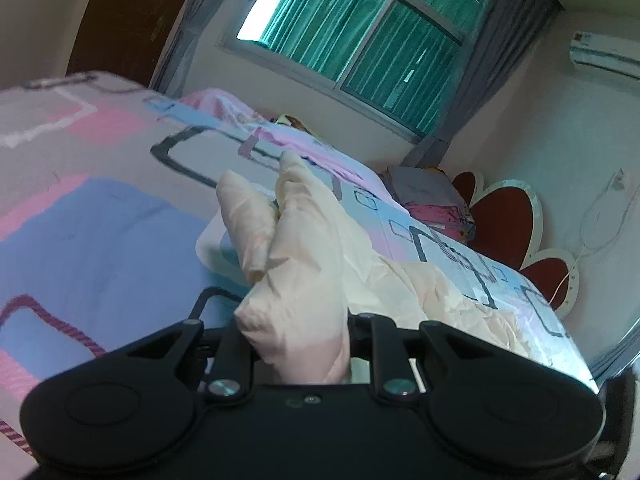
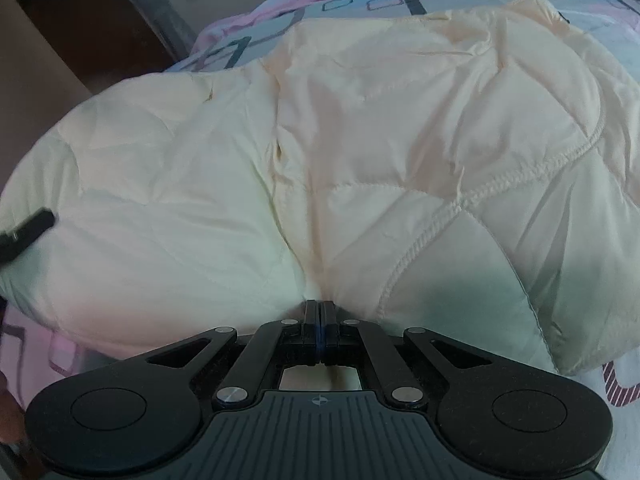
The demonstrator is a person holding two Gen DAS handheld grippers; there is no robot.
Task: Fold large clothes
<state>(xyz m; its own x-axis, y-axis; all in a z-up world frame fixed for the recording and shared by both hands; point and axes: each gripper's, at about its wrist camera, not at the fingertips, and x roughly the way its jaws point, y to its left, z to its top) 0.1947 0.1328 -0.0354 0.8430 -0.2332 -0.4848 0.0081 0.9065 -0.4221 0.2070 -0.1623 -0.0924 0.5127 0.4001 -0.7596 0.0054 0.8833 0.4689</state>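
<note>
You have one cream quilted jacket (image 2: 360,152) on the bed, and it is the only garment being handled. You are working with two grippers: the left gripper (image 1: 296,340) and the right gripper (image 2: 319,312). There is one bed, covered by one patterned bedsheet (image 1: 100,220) in pink, blue and grey. Near its far end you can count two pillows: a pink one (image 1: 218,104) and a grey one (image 1: 424,186). On the walls there is one window (image 1: 360,36) with two glazed panes, one air conditioner (image 1: 604,54), and one headboard (image 1: 504,220) showing three red petal-shaped panels.
</note>
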